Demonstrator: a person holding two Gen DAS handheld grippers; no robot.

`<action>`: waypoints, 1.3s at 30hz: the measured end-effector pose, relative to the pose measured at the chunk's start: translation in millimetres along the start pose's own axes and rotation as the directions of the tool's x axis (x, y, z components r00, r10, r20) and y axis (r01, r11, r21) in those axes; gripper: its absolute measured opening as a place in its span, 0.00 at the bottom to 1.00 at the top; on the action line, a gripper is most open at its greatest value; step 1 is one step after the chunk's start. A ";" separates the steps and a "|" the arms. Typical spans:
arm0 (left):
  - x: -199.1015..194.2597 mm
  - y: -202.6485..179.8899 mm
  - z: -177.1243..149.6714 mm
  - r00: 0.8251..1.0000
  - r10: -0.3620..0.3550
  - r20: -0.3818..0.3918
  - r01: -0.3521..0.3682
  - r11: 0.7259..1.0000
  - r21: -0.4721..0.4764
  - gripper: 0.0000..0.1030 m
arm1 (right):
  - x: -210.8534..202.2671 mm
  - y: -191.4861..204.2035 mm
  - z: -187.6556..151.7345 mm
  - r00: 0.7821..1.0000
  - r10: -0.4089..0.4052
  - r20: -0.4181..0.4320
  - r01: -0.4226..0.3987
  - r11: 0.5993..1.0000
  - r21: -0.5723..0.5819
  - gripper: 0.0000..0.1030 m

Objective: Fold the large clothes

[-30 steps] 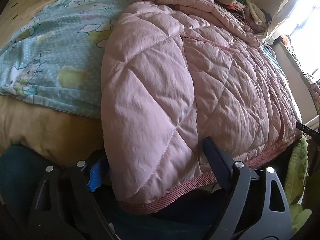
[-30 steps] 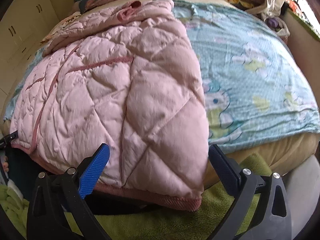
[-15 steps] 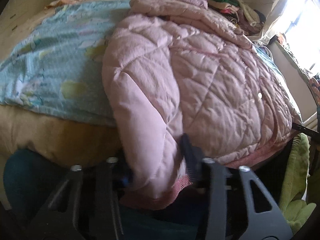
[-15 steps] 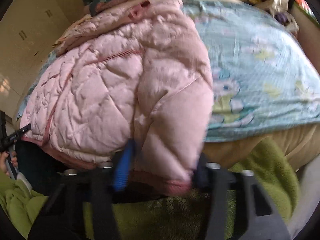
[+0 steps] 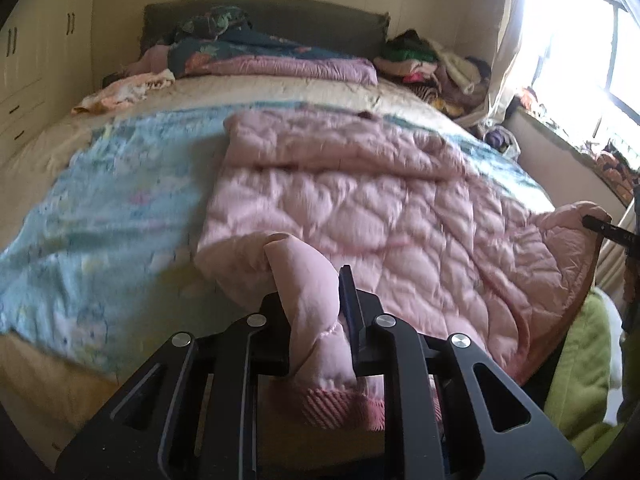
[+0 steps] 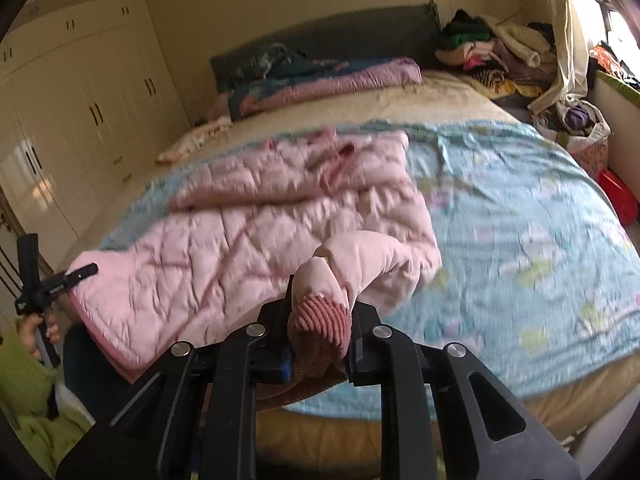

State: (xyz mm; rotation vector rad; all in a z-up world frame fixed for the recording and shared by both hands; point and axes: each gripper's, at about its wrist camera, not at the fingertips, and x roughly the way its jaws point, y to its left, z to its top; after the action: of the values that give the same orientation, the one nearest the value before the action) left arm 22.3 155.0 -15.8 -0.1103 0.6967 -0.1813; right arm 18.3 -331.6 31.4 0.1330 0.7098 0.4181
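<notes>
Gripping the two bottom corners of the pink quilted jacket (image 5: 380, 216), both tongs are clamped on its ribbed hem: the left tongs (image 5: 316, 312) on one corner, the right tongs (image 6: 320, 312) on the other. The jacket lies spread on the blue sheet (image 6: 520, 208) across the bed (image 5: 280, 88), its hem raised at the near edge, probably so the lower half can be carried toward the collar.

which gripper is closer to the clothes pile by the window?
Right. The right gripper holds the jacket hem corner on the pile's side; the left gripper clamps the opposite corner, toward the wardrobe.
</notes>
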 end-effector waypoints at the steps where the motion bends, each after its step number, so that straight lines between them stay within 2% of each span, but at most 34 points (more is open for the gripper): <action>1: -0.3 0.1 5.3 1.000 -0.005 0.011 0.005 1.000 -0.005 0.11 | 0.1 0.4 4.6 1.000 0.003 0.009 -0.003 1.000 -0.001 0.16; 8: -3.4 0.2 39.9 0.995 -0.012 0.094 0.014 1.000 -0.019 0.11 | -2.9 5.0 39.9 0.997 0.017 0.079 -0.016 1.000 -0.012 0.15; 22: -9.2 8.3 75.5 0.986 -0.013 0.164 0.023 0.998 -0.056 0.11 | -9.0 4.1 79.6 0.986 0.021 0.166 -0.024 1.000 0.019 0.15; 39: -25.8 17.5 137.6 0.958 0.015 0.286 0.009 0.996 -0.085 0.11 | -20.1 -4.1 127.4 0.964 -0.006 0.265 -0.012 0.998 0.065 0.15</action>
State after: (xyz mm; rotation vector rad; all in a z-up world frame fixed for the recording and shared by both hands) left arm 94.0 182.8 102.4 -0.2130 0.4146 -0.1291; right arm 89.6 -340.9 138.6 0.2481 0.4598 0.3710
